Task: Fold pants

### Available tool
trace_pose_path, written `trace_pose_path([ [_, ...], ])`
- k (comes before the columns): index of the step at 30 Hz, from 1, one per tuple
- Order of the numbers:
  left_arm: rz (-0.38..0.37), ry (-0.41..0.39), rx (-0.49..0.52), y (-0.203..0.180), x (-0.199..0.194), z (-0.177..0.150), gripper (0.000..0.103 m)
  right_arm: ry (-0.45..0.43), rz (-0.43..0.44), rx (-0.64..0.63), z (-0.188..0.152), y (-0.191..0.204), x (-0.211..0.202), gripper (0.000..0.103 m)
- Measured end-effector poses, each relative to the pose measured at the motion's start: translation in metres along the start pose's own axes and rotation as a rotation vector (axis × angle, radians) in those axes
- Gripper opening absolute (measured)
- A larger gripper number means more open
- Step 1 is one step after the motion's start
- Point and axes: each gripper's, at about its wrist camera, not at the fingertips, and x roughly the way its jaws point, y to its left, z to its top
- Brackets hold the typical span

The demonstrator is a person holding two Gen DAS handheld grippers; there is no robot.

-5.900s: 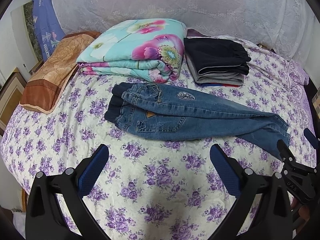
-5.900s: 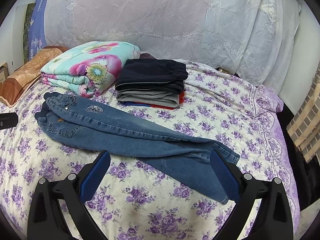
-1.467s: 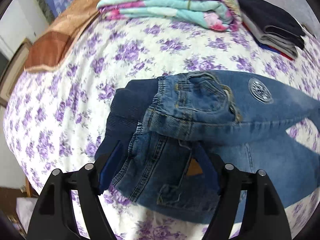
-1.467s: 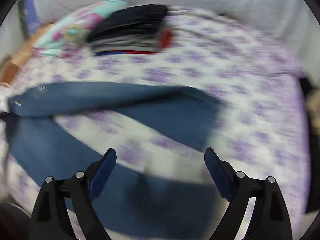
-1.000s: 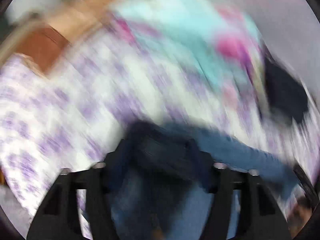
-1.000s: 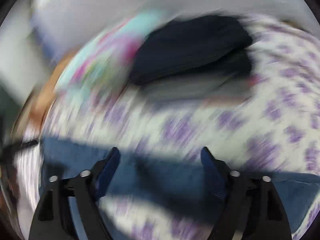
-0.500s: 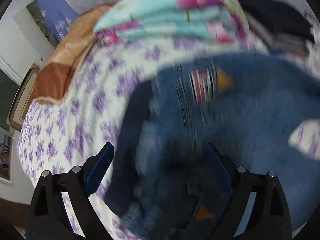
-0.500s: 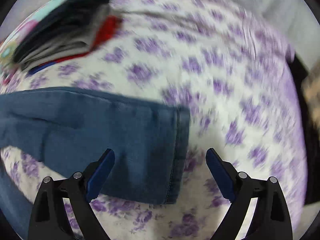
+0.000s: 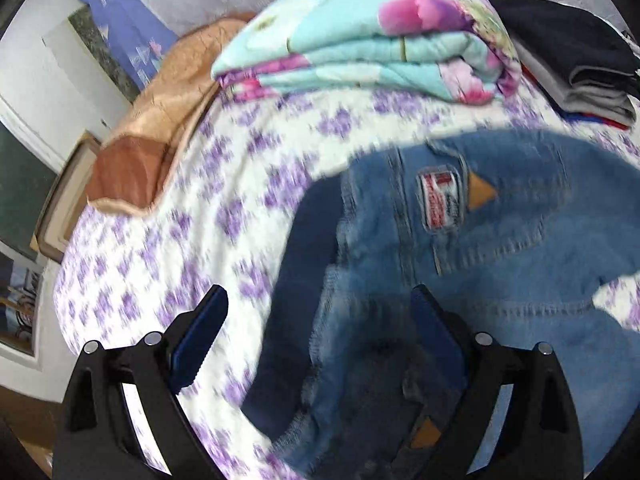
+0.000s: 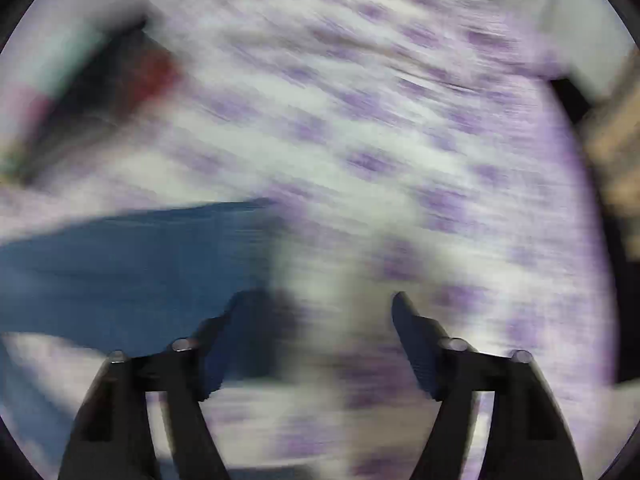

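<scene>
Quilt, clothes stack beyond jeans; claws apart.

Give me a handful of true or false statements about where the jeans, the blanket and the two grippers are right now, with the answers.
1. The jeans lie on the purple-flowered bedspread. True.
2. The left gripper is clamped shut on the waistband. False: its jaws stand wide apart above the waist end, holding nothing.
3. A folded floral blanket sits beyond the jeans. True.
4. The stack of dark folded clothes rests on top of the jeans. False: it sits apart, beside the blanket.
5. The right gripper is open, though its view is heavily blurred. True.
</scene>
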Motion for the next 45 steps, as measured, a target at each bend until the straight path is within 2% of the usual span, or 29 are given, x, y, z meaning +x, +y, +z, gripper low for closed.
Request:
trace_pose_path([
  [1, 0.021, -0.002, 0.014, -0.001, 0.002, 0.006, 0.09, -0.003, -0.028, 0.003, 0.0, 0.003, -0.001, 0.057],
  [2, 0.036, -0.008, 0.027, -0.001, 0.004, 0.012, 0.09, -0.056, 0.057, 0.026, 0.001, 0.005, -0.01, 0.052],
  [3, 0.039, -0.031, 0.029, -0.001, 0.003, 0.021, 0.09, -0.148, 0.224, 0.049, 0.0, 0.011, -0.029, 0.055],
  [4, 0.037, -0.046, 0.028, 0.0, 0.001, 0.027, 0.09, -0.185, 0.281, 0.038, 0.0, 0.018, -0.037, 0.072],
  [5, 0.035, -0.058, 0.029, 0.0, 0.001, 0.033, 0.09, -0.218, 0.291, 0.003, 0.0, 0.033, -0.046, 0.081],
  [7, 0.056, -0.078, 0.043, 0.0, 0.004, 0.046, 0.09, -0.255, 0.29, -0.09, 0.003, 0.073, -0.056, 0.081],
  [9, 0.065, -0.078, 0.04, 0.001, 0.006, 0.054, 0.09, -0.267, 0.405, -0.198, 0.006, 0.116, -0.069, 0.08],
  [13, -0.003, -0.051, -0.034, 0.004, 0.014, 0.06, 0.09, -0.367, 0.466, -0.366, 0.015, 0.211, -0.102, 0.076],
  [15, -0.011, -0.043, -0.046, 0.0, 0.023, 0.058, 0.09, -0.308, 0.554, -0.311, 0.024, 0.238, -0.096, 0.067],
  [16, -0.007, -0.026, -0.039, -0.003, 0.032, 0.055, 0.09, -0.214, 0.596, -0.299, 0.024, 0.257, -0.081, 0.067],
  [17, 0.014, 0.019, -0.017, -0.007, 0.045, 0.052, 0.09, -0.128, 0.561, -0.404, 0.015, 0.284, -0.07, 0.069],
  [18, 0.05, 0.086, 0.019, -0.01, 0.061, 0.047, 0.092, -0.116, 0.416, -0.628, -0.006, 0.316, -0.063, 0.07],
  [20, 0.016, 0.09, 0.015, -0.005, 0.064, 0.041, 0.091, -0.283, 0.315, -0.791, -0.025, 0.327, -0.089, 0.072],
  [22, -0.026, 0.058, -0.011, 0.006, 0.057, 0.04, 0.091, -0.228, 0.441, -0.735, -0.012, 0.314, -0.104, 0.074],
  [24, -0.068, 0.022, -0.029, 0.017, 0.049, 0.043, 0.091, -0.268, 0.552, -0.621, 0.01, 0.293, -0.122, 0.082],
  [27, -0.107, -0.021, -0.038, 0.027, 0.047, 0.058, 0.091, -0.326, 0.521, -0.584, 0.031, 0.295, -0.127, 0.085],
  [30, -0.12, -0.014, -0.037, 0.025, 0.057, 0.075, 0.091, -0.261, 0.561, -0.624, 0.036, 0.32, -0.11, 0.085],
  [32, -0.17, 0.026, -0.044, 0.019, 0.073, 0.084, 0.091, -0.194, 0.537, -0.735, 0.024, 0.347, -0.091, 0.085],
  [33, -0.183, 0.061, -0.051, 0.013, 0.086, 0.088, 0.091, -0.196, 0.509, -0.768, 0.018, 0.359, -0.087, 0.084],
  [34, -0.181, 0.086, -0.054, 0.008, 0.095, 0.088, 0.091, -0.228, 0.483, -0.789, 0.012, 0.369, -0.087, 0.074],
  [35, -0.178, 0.111, -0.055, 0.002, 0.103, 0.087, 0.091, -0.225, 0.536, -0.784, 0.012, 0.372, -0.09, 0.04],
  [36, -0.177, 0.119, -0.057, -0.001, 0.106, 0.086, 0.087, -0.184, 0.611, -0.768, 0.014, 0.372, -0.091, 0.018],
  [38, -0.208, 0.089, -0.054, -0.006, 0.105, 0.085, 0.06, -0.193, 0.626, -0.735, 0.023, 0.368, -0.1, 0.002],
  [40, -0.159, 0.04, -0.042, -0.006, 0.091, 0.093, 0.031, -0.314, 0.638, -0.665, 0.035, 0.348, -0.121, 0.002],
  [41, -0.152, -0.013, -0.088, 0.001, 0.08, 0.096, 0.003, -0.367, 0.626, -0.588, 0.043, 0.337, -0.127, 0.0],
  [42, -0.135, -0.077, -0.133, 0.008, 0.071, 0.099, 0.006, -0.416, 0.568, -0.504, 0.052, 0.328, -0.128, 0.0],
  [43, -0.046, -0.138, -0.178, 0.015, 0.068, 0.101, 0.007, -0.389, 0.532, -0.497, 0.056, 0.331, -0.119, 0.005],
  [44, 0.009, -0.101, -0.192, 0.016, 0.077, 0.102, 0.014, -0.314, 0.526, -0.537, 0.057, 0.34, -0.106, 0.005],
  [45, -0.004, -0.02, -0.189, 0.016, 0.091, 0.103, 0.035, -0.245, 0.521, -0.584, 0.055, 0.348, -0.094, 0.004],
])
